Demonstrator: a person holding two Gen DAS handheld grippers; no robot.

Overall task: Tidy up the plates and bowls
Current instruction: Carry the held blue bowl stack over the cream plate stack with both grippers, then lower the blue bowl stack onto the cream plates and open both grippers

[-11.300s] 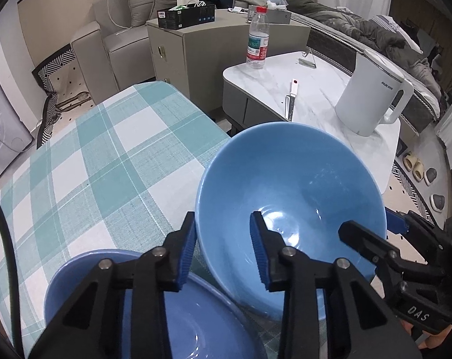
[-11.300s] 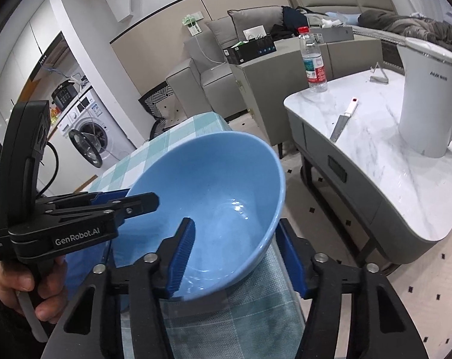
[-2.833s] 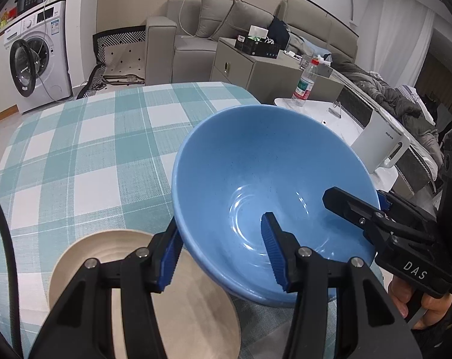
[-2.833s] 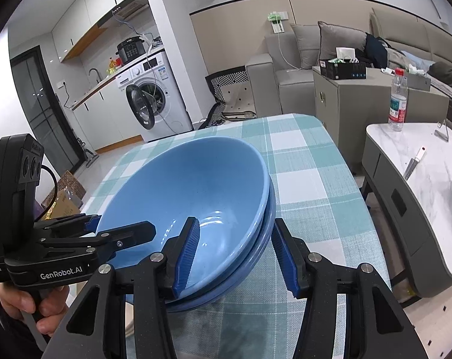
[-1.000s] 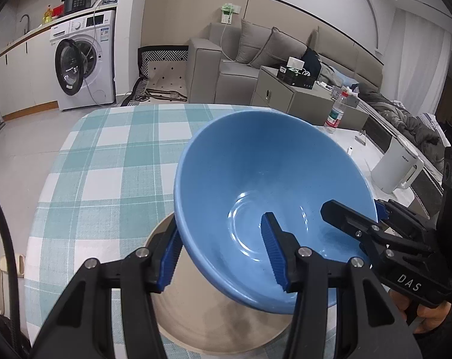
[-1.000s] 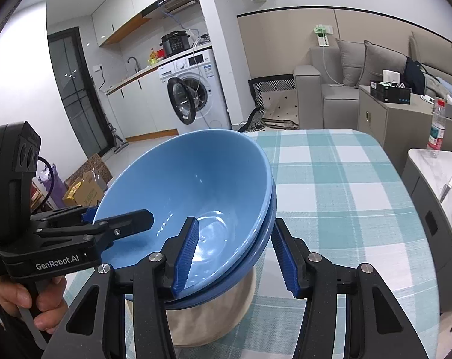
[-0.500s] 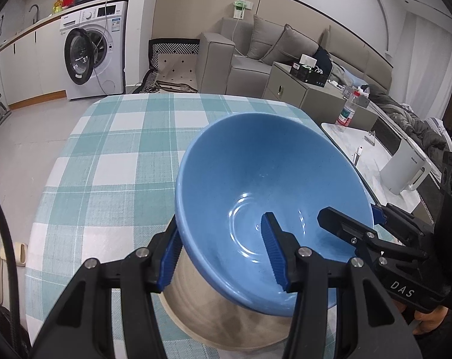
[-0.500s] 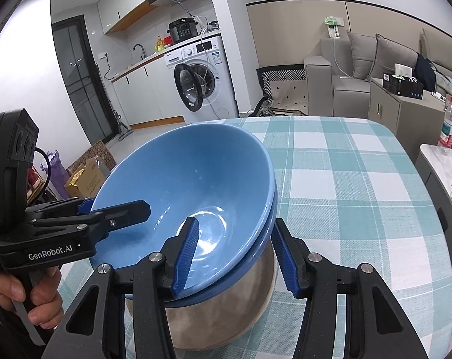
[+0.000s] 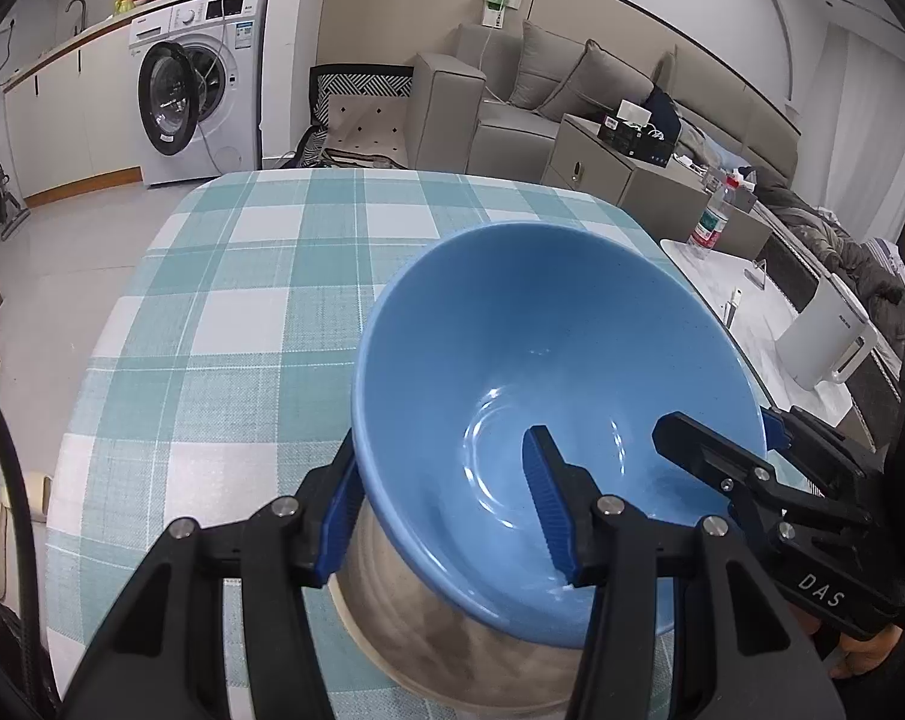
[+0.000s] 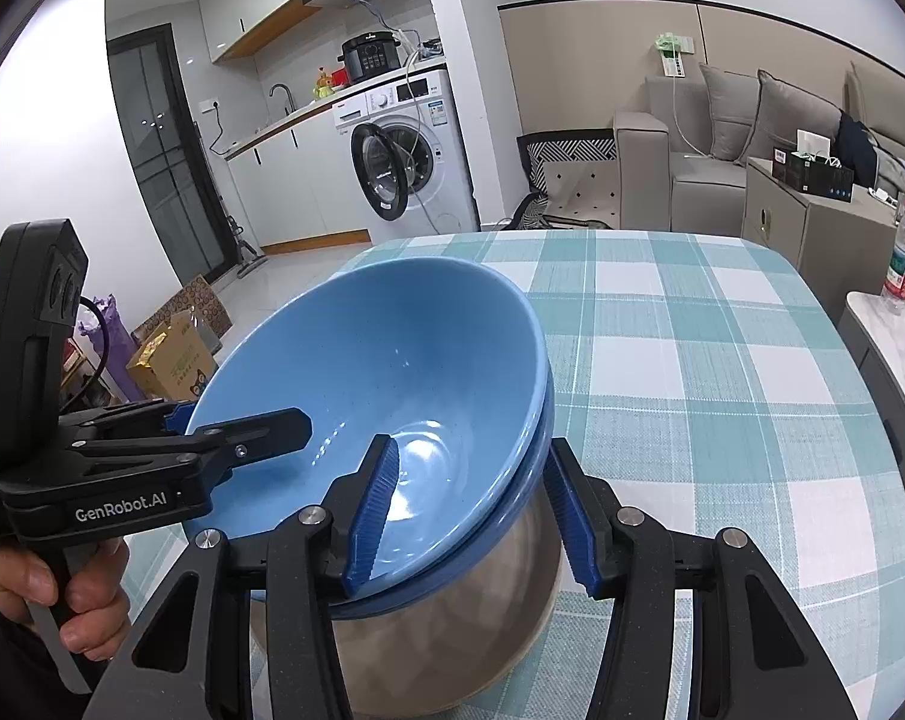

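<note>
Two nested blue bowls are held tilted between both grippers. They sit partly inside a beige-grey bowl on the checked tablecloth. My left gripper grips the near rim, one finger inside and one outside. My right gripper grips the opposite rim the same way. Each gripper shows in the other's view, left gripper, right gripper.
The table has a teal-and-white checked cloth. A washing machine, sofa and grey cabinet stand beyond. A marble side table with a white kettle and water bottle is at the right.
Both grippers have carried the nested blue bowls over the beige bowl and lowered them; the beige bowl's wall now shows closer under the blue ones. Both grips are unchanged.
</note>
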